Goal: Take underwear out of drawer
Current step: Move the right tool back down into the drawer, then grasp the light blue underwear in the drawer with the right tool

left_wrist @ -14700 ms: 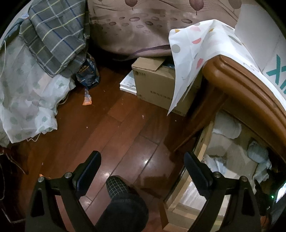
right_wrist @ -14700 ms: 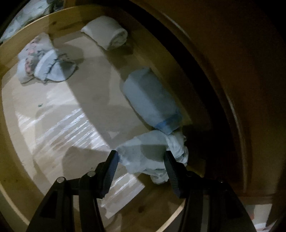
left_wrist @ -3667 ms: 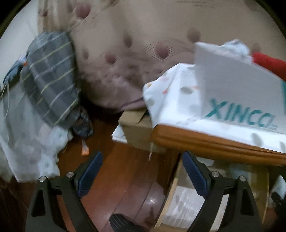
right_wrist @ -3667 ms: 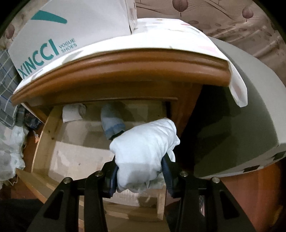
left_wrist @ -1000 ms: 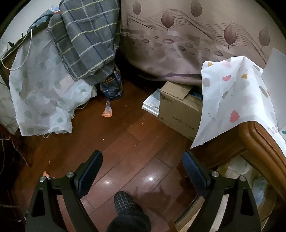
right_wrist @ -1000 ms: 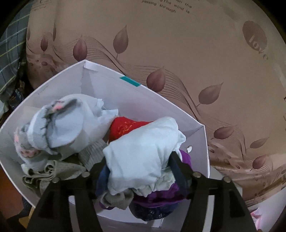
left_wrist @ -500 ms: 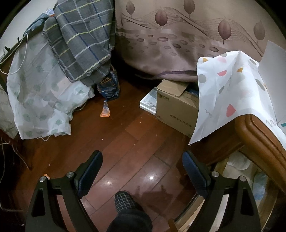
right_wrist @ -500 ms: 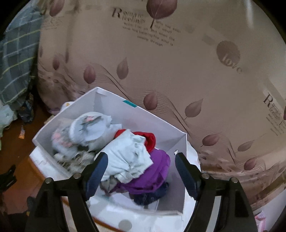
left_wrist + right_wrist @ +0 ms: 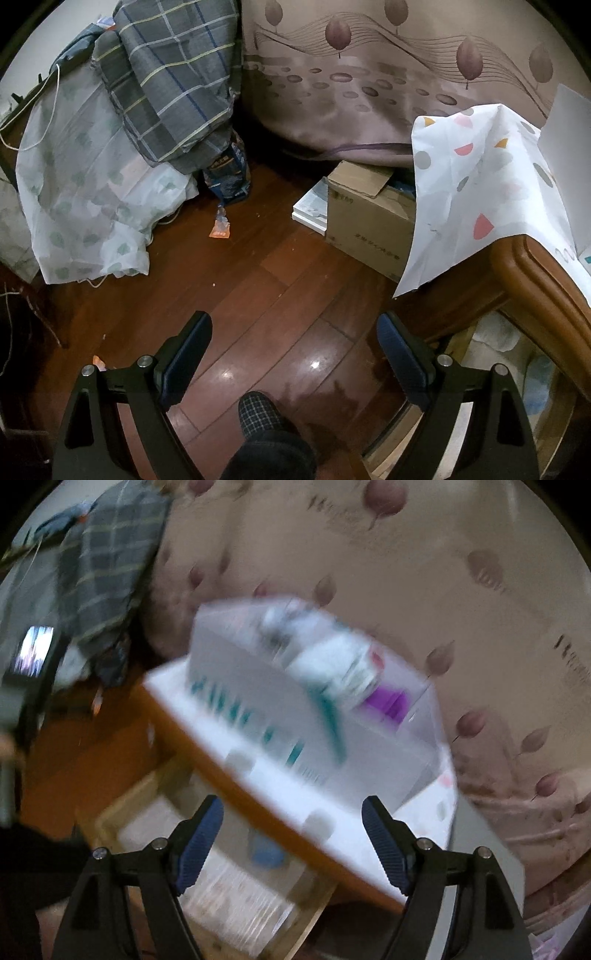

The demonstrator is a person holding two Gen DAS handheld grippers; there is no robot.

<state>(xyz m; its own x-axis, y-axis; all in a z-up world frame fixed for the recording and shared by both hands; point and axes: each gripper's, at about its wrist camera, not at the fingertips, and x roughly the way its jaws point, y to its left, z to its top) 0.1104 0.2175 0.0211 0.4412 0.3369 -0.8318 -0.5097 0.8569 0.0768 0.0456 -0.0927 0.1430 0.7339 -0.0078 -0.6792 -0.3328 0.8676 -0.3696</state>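
The right gripper (image 9: 291,840) is released, its jaws having just been opening, and nothing lies between them. It looks down past the wooden edge of the desk (image 9: 236,786) toward the open drawer (image 9: 207,853) below, probably heading back for another piece. The view is blurred, yet a bluish roll of underwear (image 9: 266,853) can be made out on the drawer floor, close under the overhang. On the desk top stands the white box (image 9: 295,716), heaped with pale and purple garments; it appears to serve as the drop-off.

The left gripper (image 9: 293,360) is released too and empty, hanging over the wooden floor (image 9: 236,288) beside the drawer's near corner, seemingly kept clear of the working side. A slippered foot (image 9: 260,413) shows just below it.

The desk edge overhangs the back of the drawer, so the way in seems to be from the front and above. A cardboard box (image 9: 369,221) and draped patterned cloth (image 9: 476,192) crowd one side; the floor nearer the left gripper is open.
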